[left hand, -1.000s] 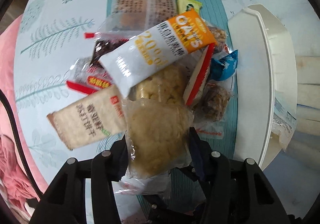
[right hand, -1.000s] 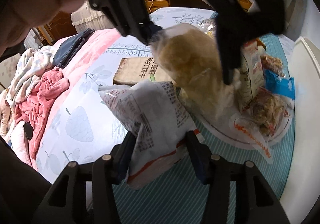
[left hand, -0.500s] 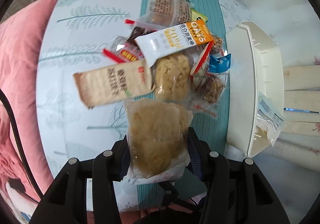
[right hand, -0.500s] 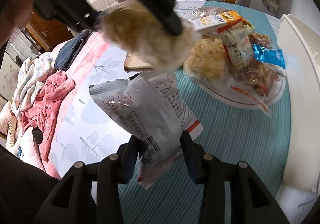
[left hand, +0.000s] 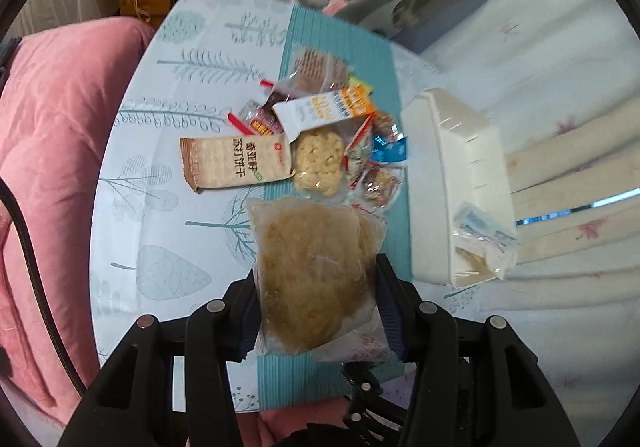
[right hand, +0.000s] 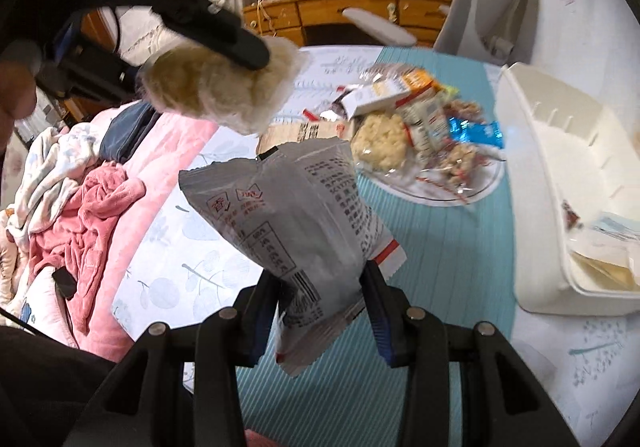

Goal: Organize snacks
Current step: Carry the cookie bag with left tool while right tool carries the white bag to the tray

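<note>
Since the earlier frames both hands have lifted: the snack pile (left hand: pixel 320 143) now sits farther off and smaller in the left wrist view, and more of the counter (left hand: pixel 168 231) shows around it. Left gripper (left hand: pixel 316 299) jaws clamped on a clear packet of brown crumbly snack (left hand: pixel 312 271), held in the air above the teal runner (left hand: pixel 332 383) near the counter's near edge. Right gripper (right hand: pixel 320 299) jaws, which were just closing, now pinch the lower end of a grey printed snack bag (right hand: pixel 292 215); bag stands up tilted, clear of the counter. In the right wrist view the left gripper's packet hangs high at upper left (right hand: pixel 216 87), apart from the grey bag. Remaining pile lies mid-runner: a tan cracker pack (left hand: pixel 236 165) at its left edge on the leaf-print cloth, a white and orange oats pack (left hand: pixel 328 111) on top, a pale puffed cake (left hand: pixel 320 163) in the middle, a small blue wrapper (left hand: pixel 390 149) on the side toward the bin. White plastic bin (left hand: pixel 460 167) stands at the counter's right edge, just beside the pile; a few clear wrappers (left hand: pixel 484 235) lie in its near end. Pink bedding (left hand: pixel 52 151) beyond the counter's left edge.
</note>
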Available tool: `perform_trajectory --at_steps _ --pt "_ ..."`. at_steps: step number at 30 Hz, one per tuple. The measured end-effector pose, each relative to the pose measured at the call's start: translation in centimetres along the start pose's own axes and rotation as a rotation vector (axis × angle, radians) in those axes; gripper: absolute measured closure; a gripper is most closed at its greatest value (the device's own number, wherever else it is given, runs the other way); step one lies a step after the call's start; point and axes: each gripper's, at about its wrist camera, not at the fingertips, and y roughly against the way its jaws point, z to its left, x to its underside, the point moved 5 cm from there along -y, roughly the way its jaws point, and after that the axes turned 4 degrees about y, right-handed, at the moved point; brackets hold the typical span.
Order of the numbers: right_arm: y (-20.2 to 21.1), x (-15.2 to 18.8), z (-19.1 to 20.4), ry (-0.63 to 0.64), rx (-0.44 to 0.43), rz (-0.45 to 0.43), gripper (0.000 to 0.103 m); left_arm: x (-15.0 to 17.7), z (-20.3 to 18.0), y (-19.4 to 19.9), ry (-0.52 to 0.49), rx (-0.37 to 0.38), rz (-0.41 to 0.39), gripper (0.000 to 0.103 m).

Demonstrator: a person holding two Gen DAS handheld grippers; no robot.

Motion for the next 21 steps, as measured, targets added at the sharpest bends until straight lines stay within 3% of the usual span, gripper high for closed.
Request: perform_trajectory --at_steps 13,21 --pt "6.0 -0.2 -2.5 -0.053 0.150 -0.066 0.061 4.3 -2.7 3.7 -0.032 0.160 -0.156 0.054" --pt "8.4 -0.1 -4.9 -0.083 0.174 -0.083 0.061 4.7 -6.2 3.7 -0.040 0.243 -0.199 0.054"
